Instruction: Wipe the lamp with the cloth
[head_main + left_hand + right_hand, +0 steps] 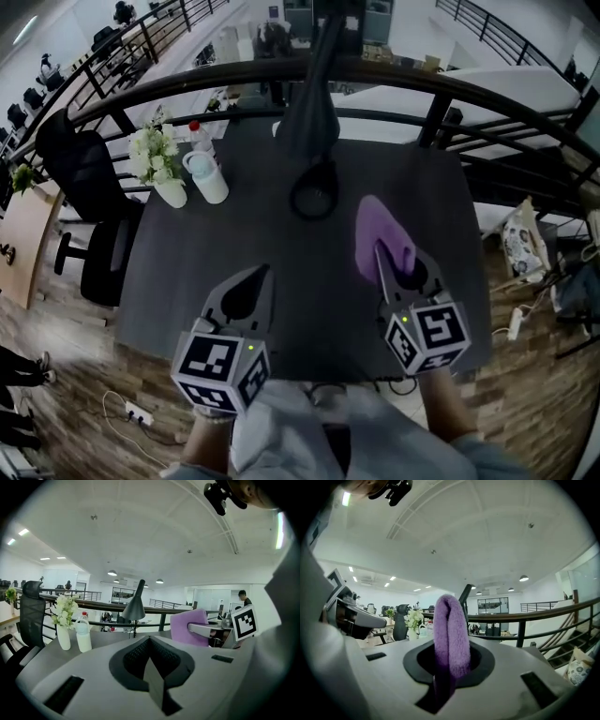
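The lamp (314, 108) stands at the far middle of the dark table (187, 281), with a dark cone shade and a ring base (314, 192). My right gripper (380, 253) is shut on a purple cloth (378, 232), which sticks up folded between its jaws, right of the lamp base and apart from it. The right gripper view shows the cloth (450, 634) pinched upright, with the lamp (464, 594) partly hidden behind it. My left gripper (257, 277) hovers shut and empty near the table's front. From the left gripper view, the lamp (136, 606) is ahead and the cloth (186, 626) to the right.
A white vase of flowers (156, 159), a bottle (197, 137) and a white jug (208, 178) stand at the table's far left. A black office chair (84, 192) is left of the table. A black railing (422, 82) curves behind it, with a drop beyond.
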Demonstrator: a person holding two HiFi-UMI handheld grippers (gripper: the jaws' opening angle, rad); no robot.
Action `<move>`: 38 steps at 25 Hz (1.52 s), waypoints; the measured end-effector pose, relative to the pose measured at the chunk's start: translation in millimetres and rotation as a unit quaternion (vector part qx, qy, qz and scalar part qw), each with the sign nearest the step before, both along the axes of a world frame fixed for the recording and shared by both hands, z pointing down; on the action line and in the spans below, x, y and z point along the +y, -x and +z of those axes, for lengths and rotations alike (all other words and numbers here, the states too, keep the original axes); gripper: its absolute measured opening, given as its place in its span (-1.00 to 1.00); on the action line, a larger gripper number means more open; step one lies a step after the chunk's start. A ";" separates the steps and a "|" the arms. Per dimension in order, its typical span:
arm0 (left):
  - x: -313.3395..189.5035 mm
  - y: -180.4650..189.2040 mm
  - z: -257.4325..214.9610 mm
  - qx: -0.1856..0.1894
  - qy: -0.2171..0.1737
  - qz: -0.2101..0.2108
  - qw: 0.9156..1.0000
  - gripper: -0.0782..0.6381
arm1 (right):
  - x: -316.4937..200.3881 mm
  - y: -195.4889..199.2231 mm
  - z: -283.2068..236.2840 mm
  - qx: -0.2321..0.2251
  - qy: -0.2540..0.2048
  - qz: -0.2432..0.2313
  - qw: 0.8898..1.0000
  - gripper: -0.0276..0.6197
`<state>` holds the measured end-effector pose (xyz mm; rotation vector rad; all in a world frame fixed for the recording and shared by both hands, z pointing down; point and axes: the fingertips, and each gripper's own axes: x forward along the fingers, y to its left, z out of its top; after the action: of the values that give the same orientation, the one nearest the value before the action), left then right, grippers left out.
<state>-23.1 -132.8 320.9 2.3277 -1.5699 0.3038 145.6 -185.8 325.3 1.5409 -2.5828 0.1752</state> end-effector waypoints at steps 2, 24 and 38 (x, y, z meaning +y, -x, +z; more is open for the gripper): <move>-8.3 3.4 -0.6 0.007 0.005 0.005 1.000 -0.75 | -15.8 0.0 -4.3 0.001 -0.004 0.011 1.000 -0.76; -73.2 42.2 7.7 0.013 0.009 0.009 1.000 -0.75 | -196.9 2.1 -34.5 0.032 -0.062 0.079 0.994 -0.76; -110.5 45.5 19.4 0.015 0.009 0.030 0.999 -0.75 | -258.9 28.1 -11.2 0.040 -0.035 0.066 0.996 -0.76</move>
<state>-68.5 -243.3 340.3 2.3568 -1.4790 0.2937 117.5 -444.7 314.1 1.7074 -2.4516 0.0363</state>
